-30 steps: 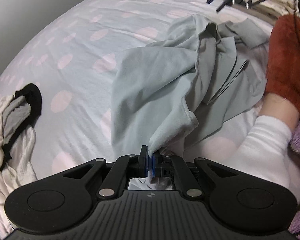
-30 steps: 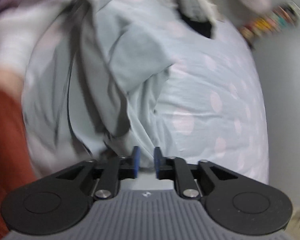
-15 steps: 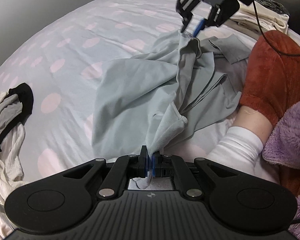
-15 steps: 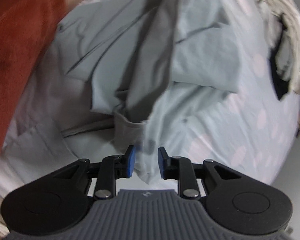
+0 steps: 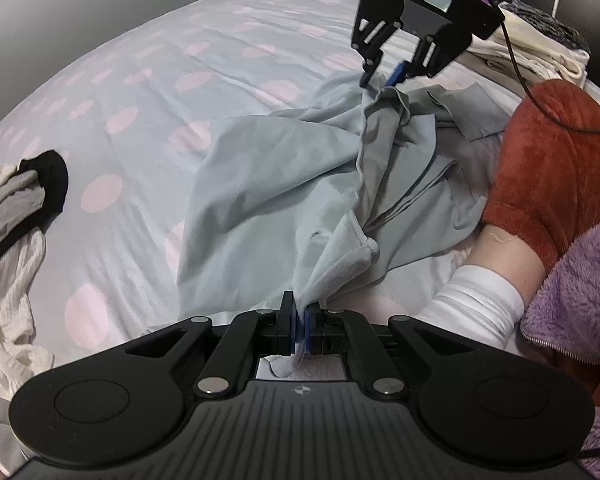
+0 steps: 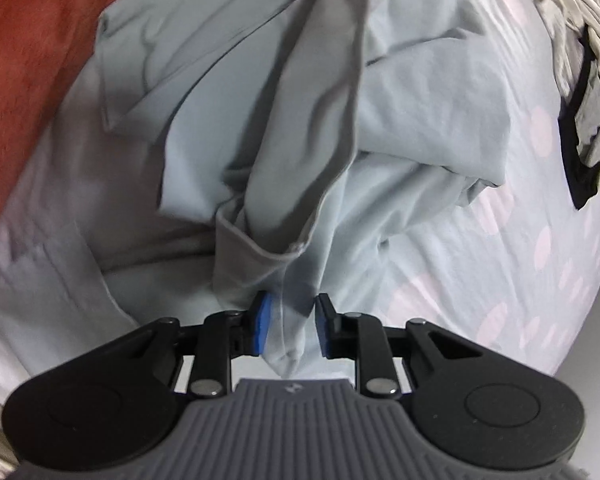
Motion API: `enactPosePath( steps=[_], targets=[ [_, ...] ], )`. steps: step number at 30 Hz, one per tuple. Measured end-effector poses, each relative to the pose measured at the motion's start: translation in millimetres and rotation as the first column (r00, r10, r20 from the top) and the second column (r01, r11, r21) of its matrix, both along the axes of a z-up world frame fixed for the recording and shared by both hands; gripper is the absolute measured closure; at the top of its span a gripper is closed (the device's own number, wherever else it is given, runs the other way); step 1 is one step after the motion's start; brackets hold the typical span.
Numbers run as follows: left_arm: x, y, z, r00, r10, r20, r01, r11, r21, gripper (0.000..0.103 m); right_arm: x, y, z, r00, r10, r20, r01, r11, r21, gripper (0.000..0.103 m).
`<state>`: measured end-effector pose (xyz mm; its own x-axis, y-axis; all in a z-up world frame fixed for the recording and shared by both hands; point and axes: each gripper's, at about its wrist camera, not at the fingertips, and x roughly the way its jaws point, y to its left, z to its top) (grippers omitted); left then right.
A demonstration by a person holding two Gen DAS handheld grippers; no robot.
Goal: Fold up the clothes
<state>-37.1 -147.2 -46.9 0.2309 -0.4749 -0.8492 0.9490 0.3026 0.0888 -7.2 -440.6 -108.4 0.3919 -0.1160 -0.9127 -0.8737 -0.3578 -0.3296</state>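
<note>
**Second corner of the grey garment sitting between parted jaws, not yet caught**

The bed (image 5: 148,92), with its pale sheet and pink dots, is filling both views, and the grey-blue garment (image 5: 268,176) is lying rumpled across it, just beside the person's rust-coloured leg (image 5: 540,160) and white sock (image 5: 476,300). A heap of white, grey and black clothes (image 5: 16,216) is waiting well apart at the far side of the bed, and a folded cream stack (image 5: 532,48) is lying beyond the leg. No basket or box is showing, so nothing is being held in any container.

The left gripper (image 5: 300,320) is clamping an edge of the garment tight and drawing the cloth up into a taut ridge. The right gripper (image 6: 289,326) is pointing down at the opposite end; its jaws are standing apart with a hemmed fold hanging between them, and the blue pads are not pressing on it.

The likely trouble: the fold between the right jaws looks bunched and layered, so closing here could be catching two thicknesses or a mid-hem instead of a true corner, leaving the garment twisted when spread. Lifting too soon could also be letting the loose fold slide out.
</note>
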Motion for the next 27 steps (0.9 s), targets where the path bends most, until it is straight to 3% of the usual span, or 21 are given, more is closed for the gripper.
enactPosePath(
  steps=[4,9,13,18,23,27],
  targets=[
    [2.1,2.3,-2.3,0.999,0.04,-0.015,-0.04,0.999,-0.013,0.101,-8.1,1.9,-10.8,0.999,0.012,-0.03,-0.012,1.0,-0.007,0.078],
    [1.8,7.2,0.5,0.997,0.08,-0.005,-0.08,0.996,-0.033,0.101,-12.5,5.1,-4.2,0.998,-0.067,-0.006,0.067,0.998,0.013,0.084],
    [5.5,16.2,9.6,0.991,0.135,-0.008,-0.135,0.989,-0.053,0.101,-15.0,5.9,22.1,0.985,-0.174,0.002,0.173,0.983,0.061,0.099],
    [6.3,34.1,27.6,0.982,0.19,0.011,-0.189,0.979,-0.073,0.101,-26.2,16.9,54.1,0.951,-0.297,-0.084,0.306,0.943,0.128,0.101],
    [11.2,60.2,56.5,0.971,0.227,0.08,-0.222,0.973,-0.064,0.101,-49.6,46.7,84.6,0.931,-0.302,-0.207,0.349,0.904,0.247,0.101],
    [16.4,76.4,72.4,0.959,0.244,0.146,-0.242,0.97,-0.035,0.101,-56.2,69.5,111.2,0.915,-0.293,-0.277,0.383,0.847,0.369,0.101]
  ],
)
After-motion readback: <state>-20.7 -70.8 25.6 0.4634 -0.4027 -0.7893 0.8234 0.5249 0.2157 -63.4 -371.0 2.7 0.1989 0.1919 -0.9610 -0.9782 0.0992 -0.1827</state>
